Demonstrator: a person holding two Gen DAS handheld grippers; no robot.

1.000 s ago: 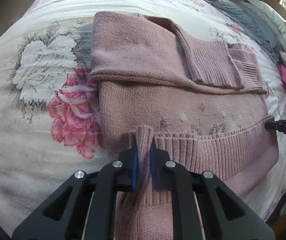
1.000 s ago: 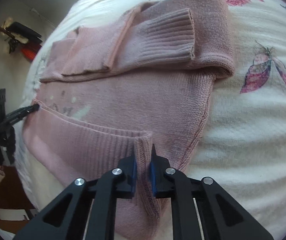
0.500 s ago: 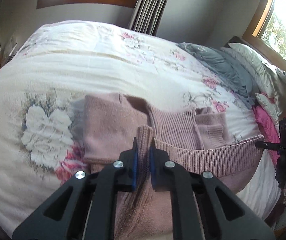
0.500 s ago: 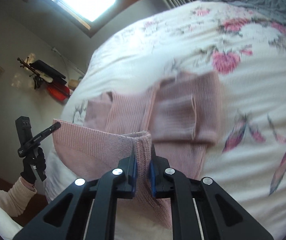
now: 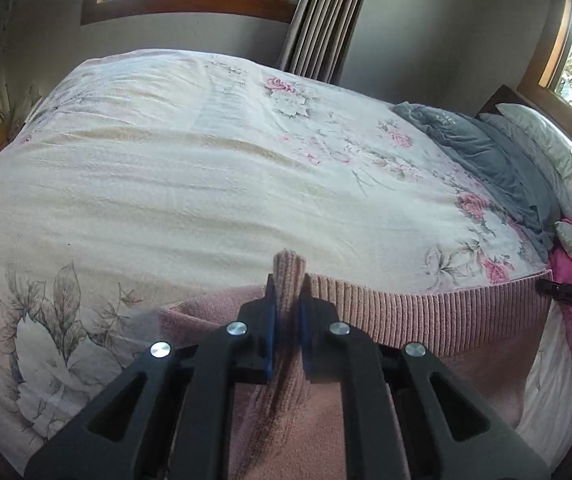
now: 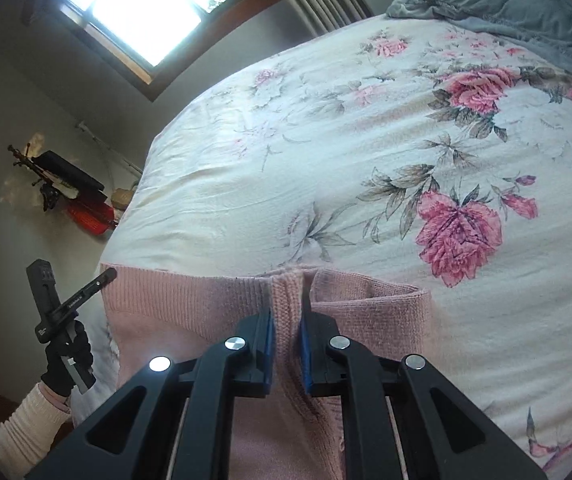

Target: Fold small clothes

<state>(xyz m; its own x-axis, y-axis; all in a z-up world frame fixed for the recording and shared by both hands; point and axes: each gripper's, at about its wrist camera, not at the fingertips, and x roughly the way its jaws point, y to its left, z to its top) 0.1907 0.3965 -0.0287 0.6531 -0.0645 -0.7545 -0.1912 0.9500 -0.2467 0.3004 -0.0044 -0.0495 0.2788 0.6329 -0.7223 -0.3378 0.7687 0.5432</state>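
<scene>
A pink knit sweater hangs by its ribbed hem, stretched between my two grippers above the bed. My left gripper is shut on one hem corner, a fold of knit sticking up between its blue pads. My right gripper is shut on the other hem corner. In the left wrist view the right gripper's tip shows at the hem's far right end. In the right wrist view the left gripper shows at the left, held by a gloved hand. The sweater's folded sleeves are hidden behind the raised hem.
The bed carries a white floral quilt. Grey bedding and pillows lie at its head, with a bright pink cloth beside them. Windows, a curtain and grey walls stand beyond. A red item sits by the far wall.
Both grippers have lifted the sweater's hem up off the bed and carried it forward over the folded sleeves, which are now out of sight. Both views have tilted up toward the room.
</scene>
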